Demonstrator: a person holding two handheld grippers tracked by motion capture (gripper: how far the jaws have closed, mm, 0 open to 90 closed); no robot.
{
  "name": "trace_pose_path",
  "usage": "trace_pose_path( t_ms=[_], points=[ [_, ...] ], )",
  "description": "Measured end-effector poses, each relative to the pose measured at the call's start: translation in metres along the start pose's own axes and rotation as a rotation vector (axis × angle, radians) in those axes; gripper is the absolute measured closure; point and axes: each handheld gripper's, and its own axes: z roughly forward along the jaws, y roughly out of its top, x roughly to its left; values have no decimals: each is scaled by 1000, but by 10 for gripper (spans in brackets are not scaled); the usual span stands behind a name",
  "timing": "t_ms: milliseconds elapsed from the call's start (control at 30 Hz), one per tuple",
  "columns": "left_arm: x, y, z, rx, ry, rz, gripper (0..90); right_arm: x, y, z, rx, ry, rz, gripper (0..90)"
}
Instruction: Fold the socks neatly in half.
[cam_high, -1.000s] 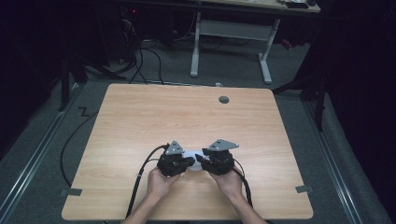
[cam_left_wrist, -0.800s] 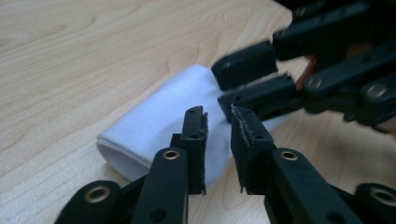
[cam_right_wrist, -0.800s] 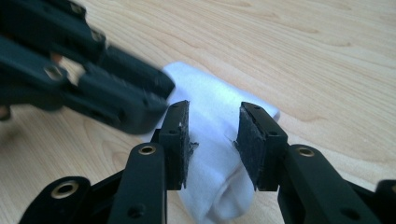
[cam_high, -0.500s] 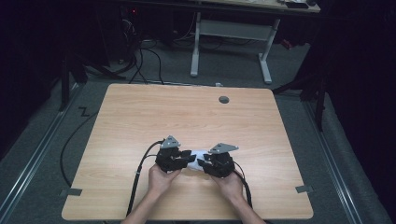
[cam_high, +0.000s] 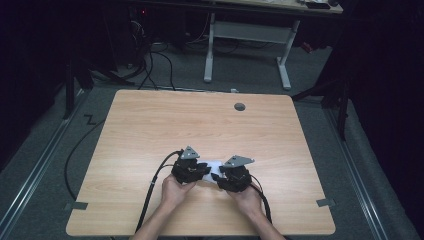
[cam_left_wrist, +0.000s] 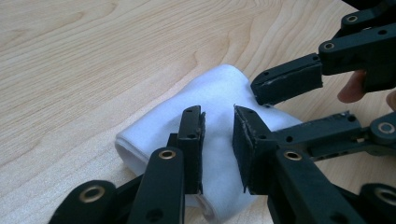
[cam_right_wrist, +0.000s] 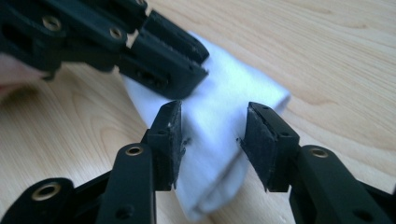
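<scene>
White folded cloth lying near front edge of light wooden table, between grippers. Left gripper closing, right gripper opening; both gaping above cloth, pinching nothing. Risk: jaws colliding, fold unrolling.

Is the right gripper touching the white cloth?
Cannot tell. In the right gripper view the right gripper has open jaws over the cloth, with no plain contact or gap.
</scene>
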Motion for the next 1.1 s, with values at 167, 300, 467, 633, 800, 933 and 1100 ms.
trace_pose_path(
  t_ms=[167, 300, 467, 633, 800, 933, 1100],
  points=[
    [-2, 0, -1, -2, 7, 12, 725, -4, -14, -2, 28, 1, 15, 548],
    [-1, 1, -3, -24, 2, -21, 678, -5, -17, -10, 2, -11, 22, 551],
    [-3, 4, -13, -52, 8, -28, 617, -4, -8, -25, -89, -18, 37, 557],
    [-8, 4, -22, -64, 30, -18, 579, -5, -2, -19, -89, -11, 48, 553],
    [-8, -3, -22, -48, 54, -25, 559, -5, -3, -7, -40, 2, 46, 546],
    [-7, -5, -15, -30, 52, -32, 558, -7, -4, -3, -26, 9, 57, 542],
    [-8, -2, -8, -38, 52, -32, 557, -10, -5, 3, -23, 8, 60, 542]
  ],
)
